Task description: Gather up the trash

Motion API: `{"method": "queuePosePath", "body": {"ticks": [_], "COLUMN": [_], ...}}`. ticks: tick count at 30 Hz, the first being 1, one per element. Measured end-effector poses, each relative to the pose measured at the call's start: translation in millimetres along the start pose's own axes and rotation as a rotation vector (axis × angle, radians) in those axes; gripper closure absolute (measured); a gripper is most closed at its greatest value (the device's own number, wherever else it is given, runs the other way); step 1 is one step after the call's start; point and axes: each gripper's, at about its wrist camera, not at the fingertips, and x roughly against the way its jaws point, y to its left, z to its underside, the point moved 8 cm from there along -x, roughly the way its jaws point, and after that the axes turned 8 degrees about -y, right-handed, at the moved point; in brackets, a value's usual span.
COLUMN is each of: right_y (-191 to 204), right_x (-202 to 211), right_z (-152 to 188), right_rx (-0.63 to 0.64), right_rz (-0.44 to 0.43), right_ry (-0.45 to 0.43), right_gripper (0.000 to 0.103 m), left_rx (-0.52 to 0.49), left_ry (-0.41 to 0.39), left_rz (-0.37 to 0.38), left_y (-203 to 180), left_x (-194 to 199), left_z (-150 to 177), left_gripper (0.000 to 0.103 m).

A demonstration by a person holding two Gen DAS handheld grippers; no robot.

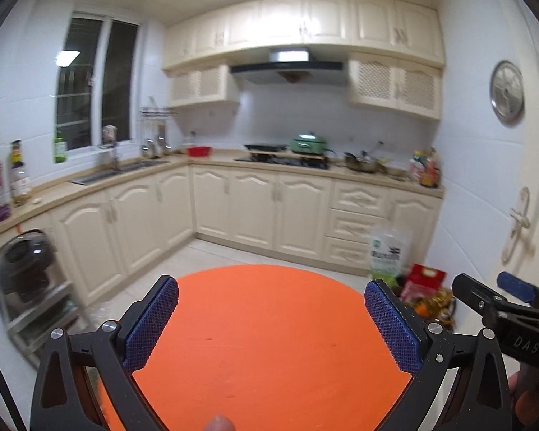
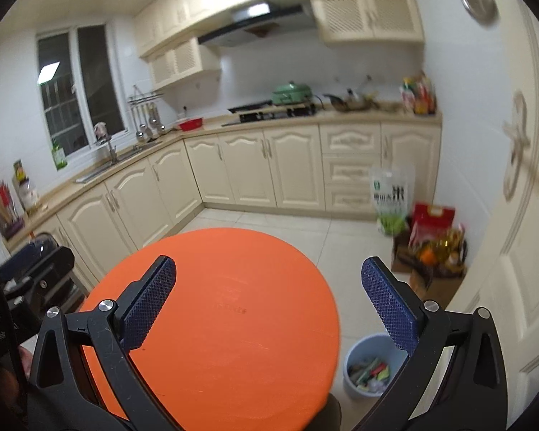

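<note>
A round orange table (image 1: 269, 337) fills the lower middle of both wrist views (image 2: 233, 323); its top is bare. My left gripper (image 1: 271, 294) is open and empty above the table. My right gripper (image 2: 268, 273) is open and empty above the table's right part. A light blue trash bin (image 2: 372, 366) stands on the floor right of the table, holding several pieces of colourful trash. The right gripper also shows at the right edge of the left wrist view (image 1: 503, 298), and the left gripper at the left edge of the right wrist view (image 2: 36, 273).
Cream kitchen cabinets (image 1: 255, 208) run along the left and far walls, with a sink (image 1: 115, 172) and stove (image 1: 284, 160). Bags and a box of groceries (image 2: 427, 248) sit on the floor by the white door (image 2: 514, 215). A rack with a cooker (image 1: 25, 269) stands at left.
</note>
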Motion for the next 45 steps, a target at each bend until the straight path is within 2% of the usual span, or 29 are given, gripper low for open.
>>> {"method": "queuePosePath", "body": {"ticks": [8, 15, 19, 27, 33, 35, 45], "right_y": [92.4, 122.9, 127.7, 131.4, 132.8, 133.0, 131.8], "right_x": [26.3, 35.1, 33.1, 36.5, 42.0, 42.1, 40.9], "right_z": [-5.8, -3.7, -1.2, -2.4, -5.7, -5.7, -6.3], "right_rx": [0.128, 0.144, 0.143, 0.142, 0.142, 0.141, 0.131], "right_rz": [-0.043, -0.079, -0.09, -0.099, -0.099, -0.1, -0.1], "right_ry": [-0.07, -0.086, -0.082, -0.093, -0.107, -0.105, -0.095], "right_gripper": [0.0, 0.0, 0.0, 0.0, 0.0, 0.0, 0.0], "left_rx": [0.028, 0.071, 0.083, 0.064, 0.056, 0.057, 0.082], "left_ry": [-0.051, -0.067, -0.061, -0.076, -0.088, -0.087, -0.101], "left_rz": [-0.089, -0.126, -0.146, -0.173, -0.173, -0.174, -0.142], "left_y": [5.3, 17.6, 28.3, 20.9, 15.2, 27.5, 33.5], "left_x": [81.7, 134.3, 137.0, 139.2, 135.8, 131.7, 124.9], "left_z": [24.2, 37.9, 29.2, 9.0, 3.0, 0.6, -0.1], "left_gripper": [0.001, 0.001, 0.001, 0.001, 0.001, 0.001, 0.001]}}
